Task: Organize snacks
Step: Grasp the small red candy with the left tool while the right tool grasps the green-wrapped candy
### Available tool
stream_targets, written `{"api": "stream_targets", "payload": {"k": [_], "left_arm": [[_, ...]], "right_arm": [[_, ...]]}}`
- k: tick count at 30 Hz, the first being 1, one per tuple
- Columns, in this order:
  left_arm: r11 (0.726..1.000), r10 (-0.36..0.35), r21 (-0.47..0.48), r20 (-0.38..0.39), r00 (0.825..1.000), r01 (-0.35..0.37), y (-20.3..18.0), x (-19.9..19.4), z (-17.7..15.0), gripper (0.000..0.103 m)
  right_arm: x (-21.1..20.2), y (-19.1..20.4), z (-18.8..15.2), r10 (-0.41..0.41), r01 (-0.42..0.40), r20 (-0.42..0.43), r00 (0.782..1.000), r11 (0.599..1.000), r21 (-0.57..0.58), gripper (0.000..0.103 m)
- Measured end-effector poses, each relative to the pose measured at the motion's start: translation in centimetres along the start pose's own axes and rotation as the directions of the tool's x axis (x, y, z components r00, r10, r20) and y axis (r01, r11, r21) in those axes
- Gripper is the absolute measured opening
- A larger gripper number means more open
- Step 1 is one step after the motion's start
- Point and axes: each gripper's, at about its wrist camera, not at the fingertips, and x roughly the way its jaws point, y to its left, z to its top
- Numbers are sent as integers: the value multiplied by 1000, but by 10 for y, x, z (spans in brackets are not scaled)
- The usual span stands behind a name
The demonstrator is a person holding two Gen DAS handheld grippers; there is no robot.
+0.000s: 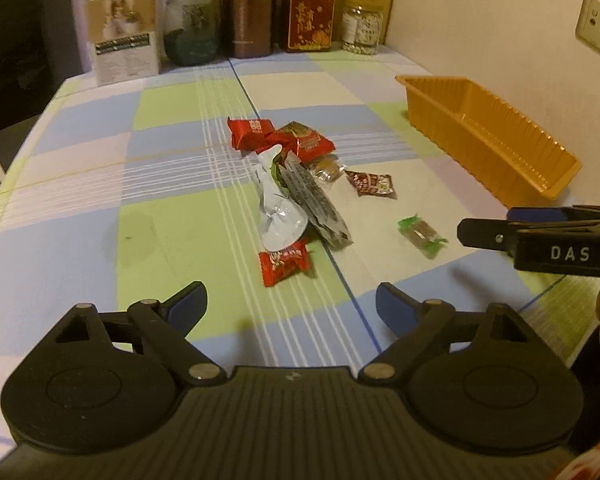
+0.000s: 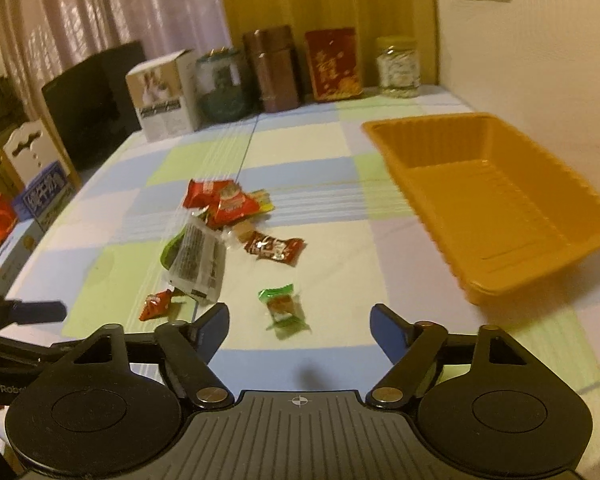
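Orange tray (image 2: pixel 500 216) interior shows only from the right wrist.

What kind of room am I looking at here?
Probably a home dining or living room: a table with a checked tablecloth, curtains behind it, and tins and a glass jar along the wall.

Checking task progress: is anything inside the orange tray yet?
Nothing shows inside the orange tray: the right wrist view reveals its ribbed floor bare. The snack pile and the green-wrapped candy lie on the tablecloth outside it. The inner face of the tray's near wall is hidden.
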Motion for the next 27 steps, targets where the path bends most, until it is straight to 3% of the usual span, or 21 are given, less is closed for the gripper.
{"api": "stream_targets", "payload": {"k": [14, 19, 23, 27], "left_arm": [[977, -26, 212, -23, 999, 31, 2, 62, 10, 54], [979, -41, 200, -20, 999, 44, 0, 63, 9, 35], [979, -30, 200, -24, 999, 34, -6, 61, 8, 29], [984, -23, 174, -21, 1000, 26, -9, 57, 5, 22]], "right_arm": [[52, -5, 0, 19, -19, -60, 998, 1000, 4, 60], [55, -5, 0, 19, -18, -58, 998, 1000, 11, 54], [57, -5, 0, 21, -20, -62, 998, 1000, 11, 50], [58, -1, -1, 22, -23, -65, 998, 1000, -20, 39]]}}
